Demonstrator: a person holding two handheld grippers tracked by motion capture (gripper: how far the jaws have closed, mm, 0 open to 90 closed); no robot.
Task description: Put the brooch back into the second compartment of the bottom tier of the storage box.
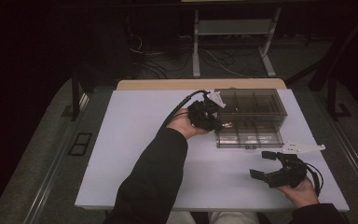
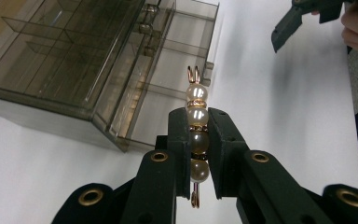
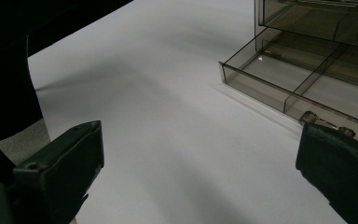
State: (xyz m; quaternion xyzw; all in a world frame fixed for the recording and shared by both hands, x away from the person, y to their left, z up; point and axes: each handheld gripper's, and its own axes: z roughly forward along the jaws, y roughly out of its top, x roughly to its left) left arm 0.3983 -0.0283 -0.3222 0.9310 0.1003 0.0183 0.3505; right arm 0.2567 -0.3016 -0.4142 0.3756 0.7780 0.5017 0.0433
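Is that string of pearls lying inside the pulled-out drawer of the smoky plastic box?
No, the left gripper has the pearl piece clamped between its black jaws, up in the air beside the open drawer.

A white tabletop [image 1: 135,154] stands on grey floor [image 1: 37,163]; beyond it, loose cables [image 1: 214,58] and a pale metal stand [image 1: 233,28] sit in near darkness, perhaps shelving.

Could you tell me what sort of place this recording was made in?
Probably a lab or workshop bench: a white table in a dark room, loose cables on the floor behind it, and metal stand legs.
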